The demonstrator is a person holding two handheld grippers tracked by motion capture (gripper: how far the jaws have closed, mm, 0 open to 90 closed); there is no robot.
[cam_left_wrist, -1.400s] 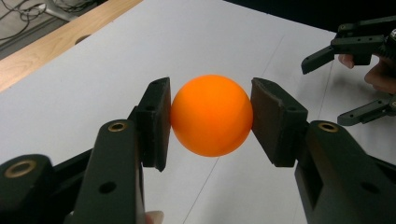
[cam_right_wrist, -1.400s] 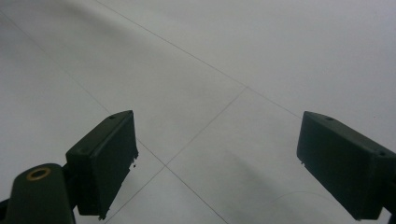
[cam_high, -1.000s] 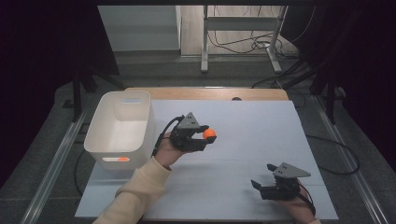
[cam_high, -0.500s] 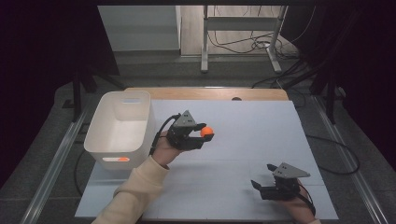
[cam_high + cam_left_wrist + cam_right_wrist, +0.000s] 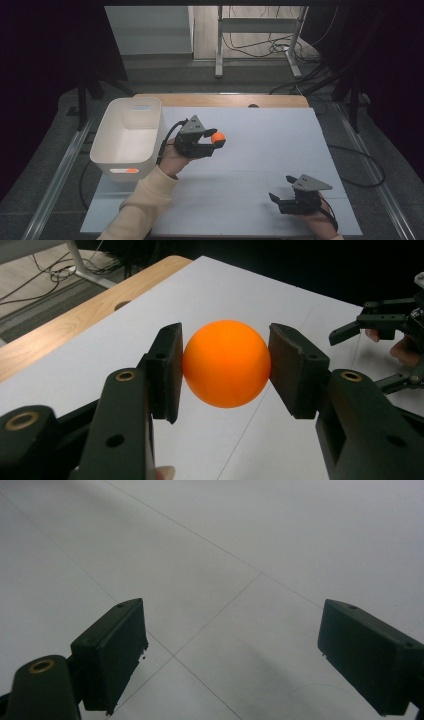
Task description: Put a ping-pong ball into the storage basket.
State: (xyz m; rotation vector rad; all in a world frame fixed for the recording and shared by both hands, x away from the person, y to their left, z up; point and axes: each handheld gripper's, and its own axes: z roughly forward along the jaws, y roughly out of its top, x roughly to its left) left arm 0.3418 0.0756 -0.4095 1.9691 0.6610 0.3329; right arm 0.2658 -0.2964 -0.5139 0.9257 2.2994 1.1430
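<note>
A pale grey-white sheeted bench with thin seam lines fills the middle of the room, and a light wooden edge strip runs along its far side. Grey carpeted floor surrounds it, with metal floor rails down both sides. Beyond, a strip of wooden flooring carries loose black cables and the grey metal legs of a stand. A white panel stands at the back left. Both outer sides lie in deep shadow.
</note>
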